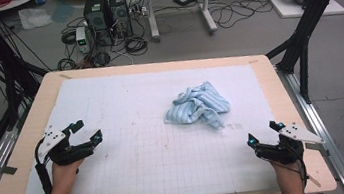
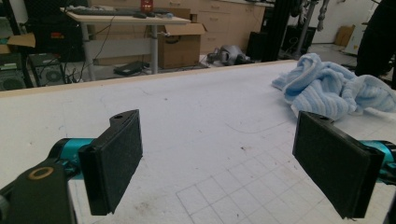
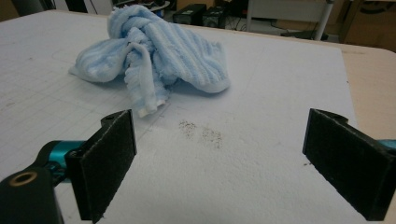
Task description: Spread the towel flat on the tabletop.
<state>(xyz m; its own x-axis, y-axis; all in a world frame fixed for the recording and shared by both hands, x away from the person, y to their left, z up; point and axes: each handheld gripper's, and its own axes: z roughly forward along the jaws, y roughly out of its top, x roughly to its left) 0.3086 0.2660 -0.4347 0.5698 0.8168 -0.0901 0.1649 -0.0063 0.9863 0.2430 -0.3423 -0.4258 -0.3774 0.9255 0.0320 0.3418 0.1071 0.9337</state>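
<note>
The crumpled blue towel lay right of the middle of the worktop. The left gripper and right gripper stood well apart from it, jaws wide, holding nothing.

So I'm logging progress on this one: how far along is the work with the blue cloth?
Nothing looks done yet. The blue striped cloth lies crumpled in a heap on the white mat. Nothing is in hand: the left tongs and right tongs are both open and empty, near the table's front corners, apart from the cloth. Reaching, gripping and handling the cloth all remain.
</note>
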